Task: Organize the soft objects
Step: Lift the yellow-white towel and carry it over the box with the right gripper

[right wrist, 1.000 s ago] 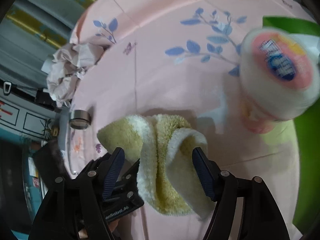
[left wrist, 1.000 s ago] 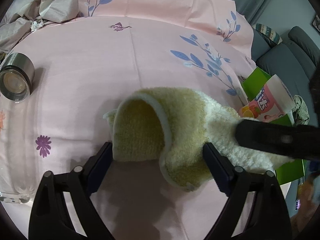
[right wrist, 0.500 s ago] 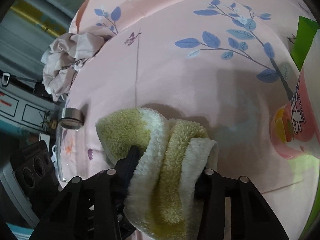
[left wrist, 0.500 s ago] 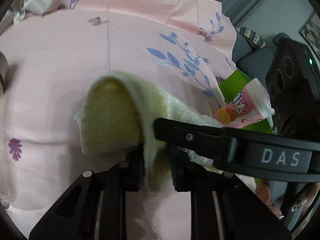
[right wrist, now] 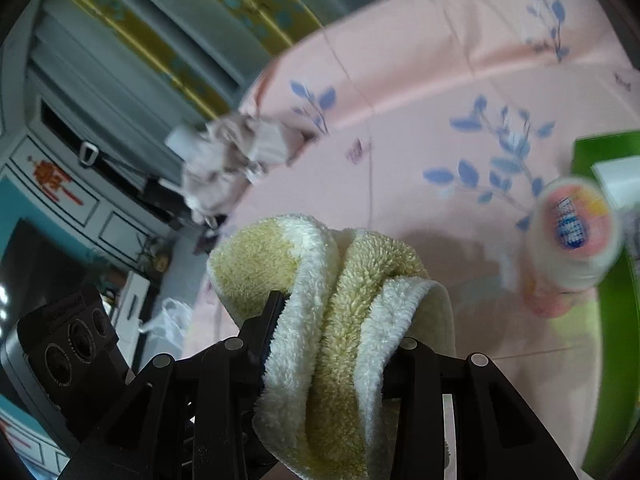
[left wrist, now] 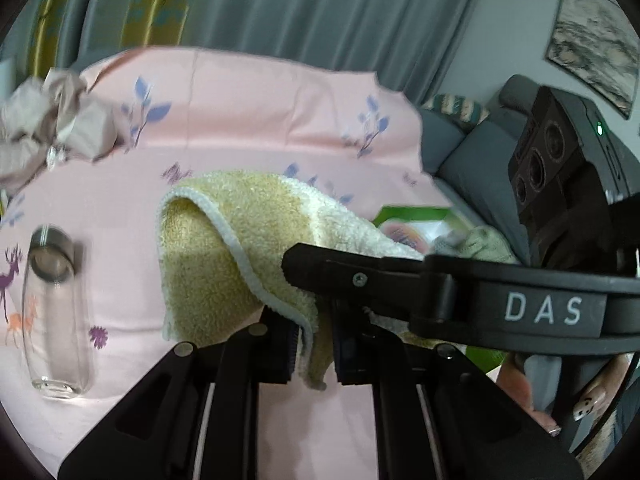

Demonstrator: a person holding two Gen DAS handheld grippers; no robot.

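I have the yellow-and-white towel (left wrist: pixel 224 256) pinched in both tools at once. My left gripper (left wrist: pixel 314 354) is closed narrow on a hanging fold of it, the cloth squeezed between the two black jaws, while the rest of the towel arches up and away over the pink floral sheet (left wrist: pixel 240 128). My right gripper (right wrist: pixel 332 344) holds a thicker bunch of the same towel (right wrist: pixel 344 280), its jaws pressed in on either side of the gathered folds; in the left wrist view its finger crosses in from the right over the towel. To the left on the sheet lies a clear glass bottle (left wrist: pixel 54 308) with a metal neck, well apart from the towel. At the far left sits a crumpled beige cloth (left wrist: pixel 52 128). On the right, beyond the towel, a green box (right wrist: pixel 608 280) holds a pink-and-white cup (right wrist: pixel 572 236). A grey sofa (left wrist: pixel 472 152) stands past the sheet's far right edge.
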